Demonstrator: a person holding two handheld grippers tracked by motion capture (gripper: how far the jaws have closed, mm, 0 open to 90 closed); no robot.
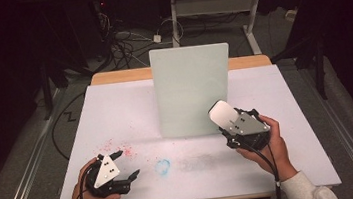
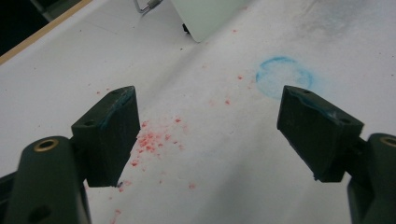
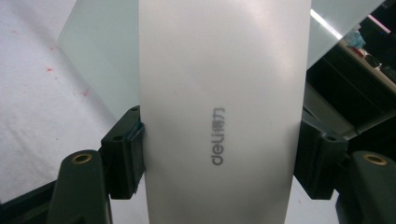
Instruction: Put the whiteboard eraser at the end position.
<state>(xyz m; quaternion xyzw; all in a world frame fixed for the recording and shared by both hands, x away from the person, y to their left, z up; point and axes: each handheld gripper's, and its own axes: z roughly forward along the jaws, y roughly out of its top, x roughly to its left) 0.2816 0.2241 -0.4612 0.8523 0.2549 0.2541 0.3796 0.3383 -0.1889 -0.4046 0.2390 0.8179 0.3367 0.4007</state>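
Observation:
A pale green-white board (image 1: pixel 192 90) stands upright at the middle of the white table (image 1: pixel 115 106). My right gripper (image 1: pixel 226 125) is at the board's lower right corner, shut on a white eraser (image 1: pixel 221 112) printed "deli". In the right gripper view the eraser (image 3: pixel 224 93) sits between both jaws, with the board (image 3: pixel 100 70) behind it. My left gripper (image 1: pixel 127 163) hovers open near the table's front left. Between its fingers (image 2: pixel 109 135) there is only table.
Red crumbs (image 1: pixel 120 149) (image 2: pixel 152 140) are scattered in front of the left gripper. A blue chalky ring (image 1: pixel 162 166) (image 2: pixel 284 77) and a grey smudge (image 1: pixel 202 162) mark the table's front middle. Cables and desk legs (image 1: pixel 175 19) lie on the floor beyond the far edge.

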